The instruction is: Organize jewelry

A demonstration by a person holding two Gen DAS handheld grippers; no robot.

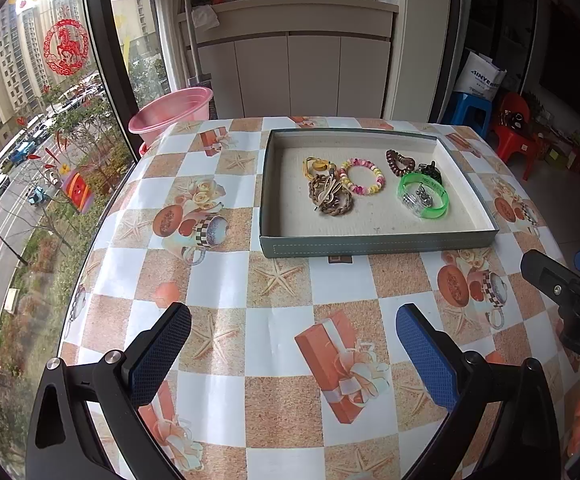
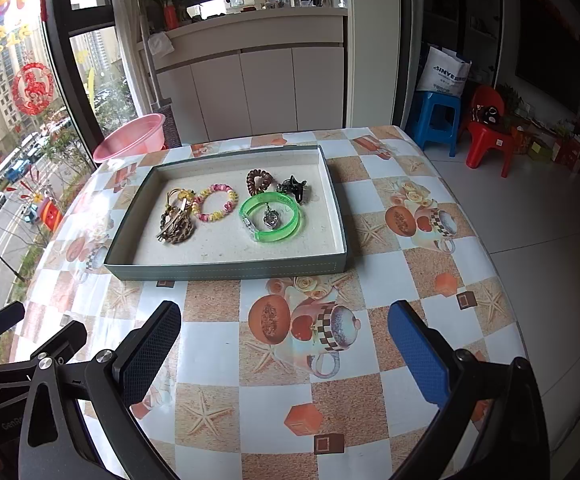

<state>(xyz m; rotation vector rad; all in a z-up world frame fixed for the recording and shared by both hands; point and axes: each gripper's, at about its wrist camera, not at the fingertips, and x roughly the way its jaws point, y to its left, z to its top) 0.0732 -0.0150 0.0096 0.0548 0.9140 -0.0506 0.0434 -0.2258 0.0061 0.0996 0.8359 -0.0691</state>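
A grey-green tray [image 1: 374, 245] [image 2: 226, 270] sits at the far middle of the table. In it lie a brown braided bracelet with a yellow cord [image 1: 330, 196] [image 2: 177, 220], a pink and yellow bead bracelet [image 1: 363, 176] [image 2: 215, 202], a brown spiral hair tie [image 1: 400, 162] [image 2: 259, 181], a black clip [image 1: 430, 171] [image 2: 295, 189], and a green bangle [image 1: 424, 196] [image 2: 270, 216] with a small silver pendant inside it. My left gripper [image 1: 292, 352] is open and empty, well short of the tray. My right gripper [image 2: 284, 354] is open and empty too.
The table wears a checked cloth with starfish and gift prints [image 1: 274, 280]. A pink basin [image 1: 172, 110] stands beyond the far left edge, by the window. Blue and red stools [image 2: 440, 120] stand on the floor at the right. The right gripper's body shows at the right edge [image 1: 570, 296].
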